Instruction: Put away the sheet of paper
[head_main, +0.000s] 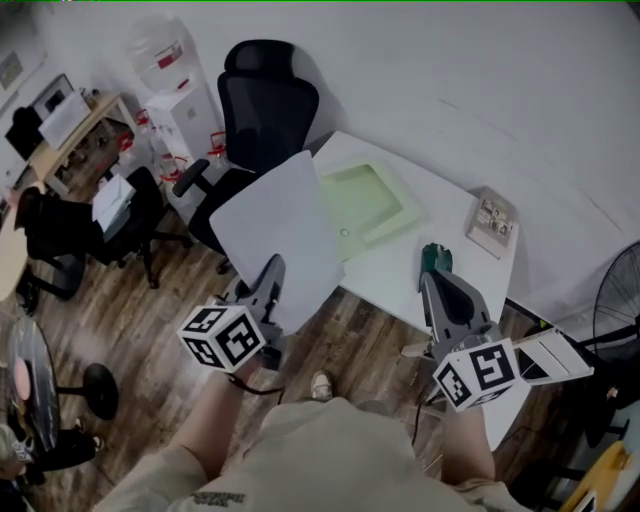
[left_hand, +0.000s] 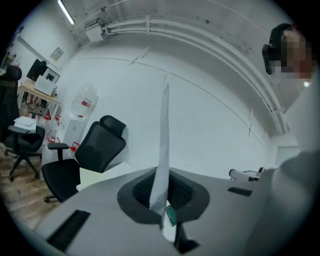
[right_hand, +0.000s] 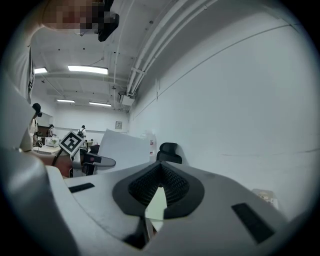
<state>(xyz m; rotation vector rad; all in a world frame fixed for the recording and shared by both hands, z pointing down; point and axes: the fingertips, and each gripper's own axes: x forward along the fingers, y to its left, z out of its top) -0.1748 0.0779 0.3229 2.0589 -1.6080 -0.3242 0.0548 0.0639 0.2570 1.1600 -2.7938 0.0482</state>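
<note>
- My left tongs (head_main: 272, 272) are shut tight on the near edge of the sheet of paper (head_main: 282, 222). The paper is up in the air, by the left end of the white table (head_main: 450, 235).
- My right tongs (head_main: 436, 262) look shut too, with nothing in them, above the near side of the table.
- Only one small bit of the paper is held. If I swing fast, it may flap, bend or slip out and fall on the floor.
- I think it goes in the green tray (head_main: 404, 208). If I come in too low, the far edge may hit the tray's wall and crumple.
- If I let go too high, it may glide past the tray.
</note>
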